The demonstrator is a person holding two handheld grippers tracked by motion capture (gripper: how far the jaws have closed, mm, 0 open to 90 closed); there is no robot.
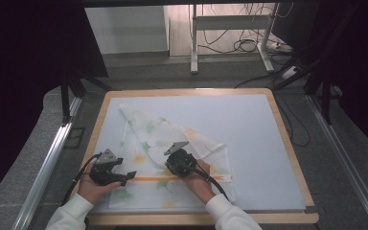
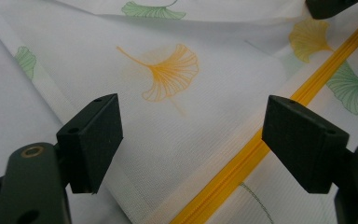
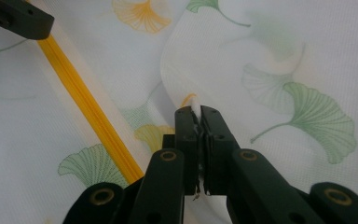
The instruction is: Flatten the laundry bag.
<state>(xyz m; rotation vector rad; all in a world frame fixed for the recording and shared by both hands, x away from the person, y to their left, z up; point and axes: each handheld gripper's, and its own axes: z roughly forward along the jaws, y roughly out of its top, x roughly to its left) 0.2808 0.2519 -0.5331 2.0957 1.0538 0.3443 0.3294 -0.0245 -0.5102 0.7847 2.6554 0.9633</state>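
No readable text, label or number anywhere.

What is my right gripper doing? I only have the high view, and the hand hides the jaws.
Observer: The right gripper is shut on a raised fold of the leaf-print cloth.
Operator: And the left one?
Observer: The left gripper is open, jaws wide apart above the cloth, pinching nothing.
Operator: Anything between its jaws?
Observer: The yellow zipper runs diagonally beside the jaw at the right of that view.
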